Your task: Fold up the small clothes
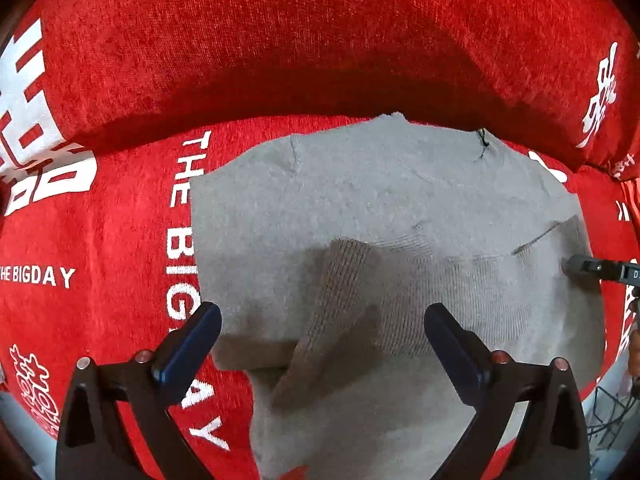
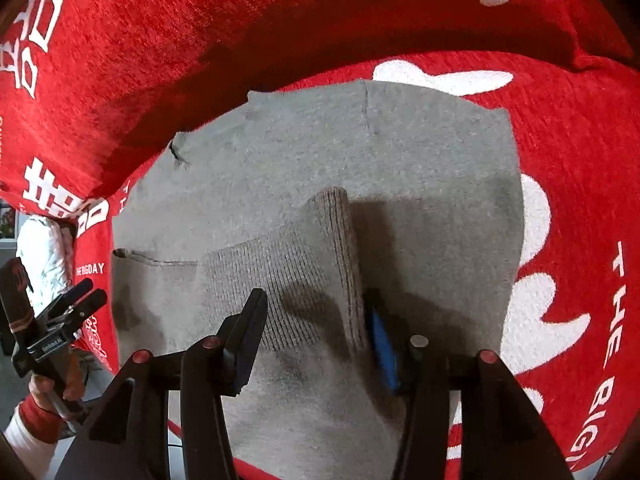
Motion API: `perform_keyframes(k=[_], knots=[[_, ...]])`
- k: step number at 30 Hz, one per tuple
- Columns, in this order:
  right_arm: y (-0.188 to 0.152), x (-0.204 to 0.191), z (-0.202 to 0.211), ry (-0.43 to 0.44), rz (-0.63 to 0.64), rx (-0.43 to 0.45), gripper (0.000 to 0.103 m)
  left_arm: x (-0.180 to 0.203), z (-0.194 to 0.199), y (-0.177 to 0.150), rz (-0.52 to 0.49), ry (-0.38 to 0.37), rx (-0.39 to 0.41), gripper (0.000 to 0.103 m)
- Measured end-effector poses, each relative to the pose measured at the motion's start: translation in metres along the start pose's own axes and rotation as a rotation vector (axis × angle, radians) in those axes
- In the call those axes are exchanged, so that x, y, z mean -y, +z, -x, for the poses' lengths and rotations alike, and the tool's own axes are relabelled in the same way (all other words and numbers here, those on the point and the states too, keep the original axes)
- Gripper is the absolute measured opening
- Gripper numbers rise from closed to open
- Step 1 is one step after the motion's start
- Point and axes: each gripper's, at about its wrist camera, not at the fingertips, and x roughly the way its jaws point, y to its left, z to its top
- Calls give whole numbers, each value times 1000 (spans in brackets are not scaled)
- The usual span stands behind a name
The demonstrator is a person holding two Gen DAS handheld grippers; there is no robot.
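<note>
A small grey knit garment lies flat on a red sofa seat, with a ribbed sleeve cuff folded across its middle. My left gripper is open and empty, hovering just above the near part of the garment. In the right wrist view the same garment fills the centre with the ribbed cuff on top. My right gripper is open, its fingers on either side of the cuff's lower end. The other gripper shows at the left edge with its fingers close together.
The red sofa cover has white lettering. The sofa backrest rises right behind the garment. A white object and floor clutter lie beyond the seat's edge at the left of the right wrist view.
</note>
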Motion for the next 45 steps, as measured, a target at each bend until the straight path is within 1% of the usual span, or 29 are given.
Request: perform_keyframes(k=[2,3,5,6,7,8,9,10,11,13,14,17,19,22,24,26,28,31,33,34,36,38,39,40,41,42,43,44,45], knots=[[1,2,1,-8,-4,6,53,0,-3,3,-3,3,-3,102],[2,3,1,-11,-7,7,53,-1,-7,5,2,-10,-10,102],[3,5,0,-15,-15,3,53,-1,-20,10,20,-48,-52,100],[2,6,0,-18,-19,2,53,-2,-26,12,27,-66,-72,84],[3,7,-1,-30,-25,-1,53,-2,-32,12,29,-74,-96,52],[2,9,-1,-38,-25,-6,50,-2,-37,12,27,-74,-121,33],[1,7,-2,-55,-14,-13,22,-3,-40,11,25,-84,-135,7],[0,4,-1,-79,11,-19,7,-3,-37,10,26,-112,-122,7],[-1,2,1,-93,30,-14,7,-3,-29,7,19,-124,-100,7],[-6,-8,15,-99,92,25,6,-3,-9,5,8,-163,-58,7],[-7,-12,24,-96,112,47,6,-4,0,5,8,-181,-44,7],[-6,-23,57,-63,143,129,6,-7,28,10,6,-194,4,7],[4,-29,75,-48,157,182,6,-9,45,21,5,-191,52,7],[31,-34,85,-44,171,225,6,-13,54,45,9,-178,116,7],[50,-38,77,-61,175,230,6,-14,45,62,19,-150,132,7],[68,-34,61,-64,161,209,6,-13,22,76,42,-127,121,7],[84,-24,36,-61,129,170,6,-14,-12,83,67,-86,80,7],[96,-9,-3,-87,95,119,6,-14,-48,85,90,-33,29,7],[98,-4,-21,-110,86,98,6,-13,-61,83,93,-10,20,7],[98,-1,-28,-115,78,91,6,-11,-63,83,91,-1,28,7],[96,1,-31,-111,62,114,6,-9,-63,84,82,17,40,7],[97,-2,-29,-137,47,122,5,-7,-64,85,77,22,35,7],[97,-4,-28,-161,51,124,5,-8,-64,86,83,27,32,14],[99,-7,-26,-213,66,126,6,-10,-61,88,96,53,31,29],[100,-13,-24,-280,94,131,8,-8,-59,93,109,75,34,38],[101,-18,-23,-343,122,141,16,-12,-56,93,130,106,44,55],[102,-21,-22,-379,138,144,27,-18,-51,93,155,154,60,60],[103,-21,-22,-406,142,141,31,-23,-47,93,167,164,65,60],[103,-20,-21,-410,134,139,35,-26,-46,92,175,159,62,60]])
